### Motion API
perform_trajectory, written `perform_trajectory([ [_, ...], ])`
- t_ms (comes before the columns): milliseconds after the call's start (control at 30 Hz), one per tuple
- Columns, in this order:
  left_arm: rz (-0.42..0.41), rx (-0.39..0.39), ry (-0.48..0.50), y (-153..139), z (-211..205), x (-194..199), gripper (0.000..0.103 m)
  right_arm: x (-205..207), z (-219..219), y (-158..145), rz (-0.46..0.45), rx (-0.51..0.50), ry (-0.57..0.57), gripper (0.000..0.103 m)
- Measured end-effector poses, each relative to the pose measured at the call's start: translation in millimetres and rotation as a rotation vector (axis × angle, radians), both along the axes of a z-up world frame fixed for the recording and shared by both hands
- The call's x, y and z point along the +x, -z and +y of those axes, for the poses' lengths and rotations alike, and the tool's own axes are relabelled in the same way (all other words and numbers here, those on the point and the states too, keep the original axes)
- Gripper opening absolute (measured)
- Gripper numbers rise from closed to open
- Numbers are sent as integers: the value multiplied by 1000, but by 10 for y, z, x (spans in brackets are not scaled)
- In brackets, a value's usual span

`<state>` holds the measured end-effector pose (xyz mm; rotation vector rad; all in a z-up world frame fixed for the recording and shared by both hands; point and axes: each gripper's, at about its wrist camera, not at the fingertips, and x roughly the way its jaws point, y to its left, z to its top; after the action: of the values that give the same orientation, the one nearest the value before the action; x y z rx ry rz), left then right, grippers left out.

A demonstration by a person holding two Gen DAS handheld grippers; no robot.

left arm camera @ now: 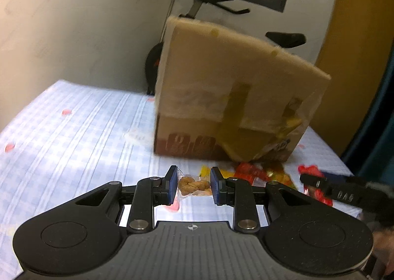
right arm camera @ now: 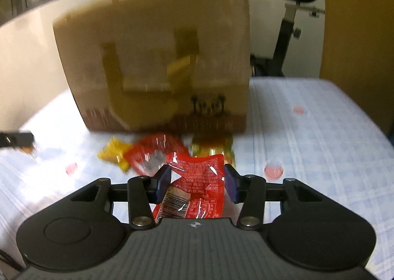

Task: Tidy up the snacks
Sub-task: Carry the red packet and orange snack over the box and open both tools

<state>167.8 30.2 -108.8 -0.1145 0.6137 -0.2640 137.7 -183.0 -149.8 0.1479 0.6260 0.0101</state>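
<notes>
Matte black linkage arms fill the bottom of both views. Low in the left wrist view, the left gripper (left arm camera: 193,187) is clamped by its blue pads onto a clear crinkly packet (left arm camera: 194,186) holding a twisted, golden-brown pastry. Low in the right wrist view, the right gripper (right arm camera: 197,180) stands a little wider, a glossy red foil sachet (right arm camera: 197,181) between its pads – its barcode end hangs toward the camera; whether the pads press it I cannot tell. Behind, mid-frame, more red and yellow wrappers (right arm camera: 138,153) lie crumpled against the foot of a tall taped cardboard box (right arm camera: 157,63). Blue-checked cloth (left arm camera: 73,132) lies flat and open at left – its far edge meets a pale wall.
</notes>
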Motion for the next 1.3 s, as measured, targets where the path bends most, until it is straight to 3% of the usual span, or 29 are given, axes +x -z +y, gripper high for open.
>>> perform_trajectory([
  [333,-196,-8,102,-792,-243,417,30,377,-110,-1093,-309,-33,-82,49],
  [500,-261,-22,140,-1170,-470,842,30,816,-219,-1392,-372,-32,-93,49],
  [633,-258,-26,159,-1261,-715,1262,30,1187,-257,-1448,-377,-41,-83,49],
  [900,-145,-6,125,-1078,-876,1813,30,1549,-254,-1262,-312,-33,-105,49],
  [933,-131,-3,122,-1049,-881,1880,33,1576,-250,-1228,-297,-35,-108,50],
  [1033,-117,12,132,-985,-853,1910,62,1605,-260,-1129,-261,-31,-105,51],
  [1067,-128,18,131,-978,-836,1893,66,1612,-270,-1108,-248,-29,-102,53],
  [1233,-141,34,126,-1007,-704,1766,67,1529,-295,-1090,-236,-31,-80,55],
  [1300,-143,33,133,-1014,-646,1688,67,1454,-292,-1113,-245,-27,-71,60],
])
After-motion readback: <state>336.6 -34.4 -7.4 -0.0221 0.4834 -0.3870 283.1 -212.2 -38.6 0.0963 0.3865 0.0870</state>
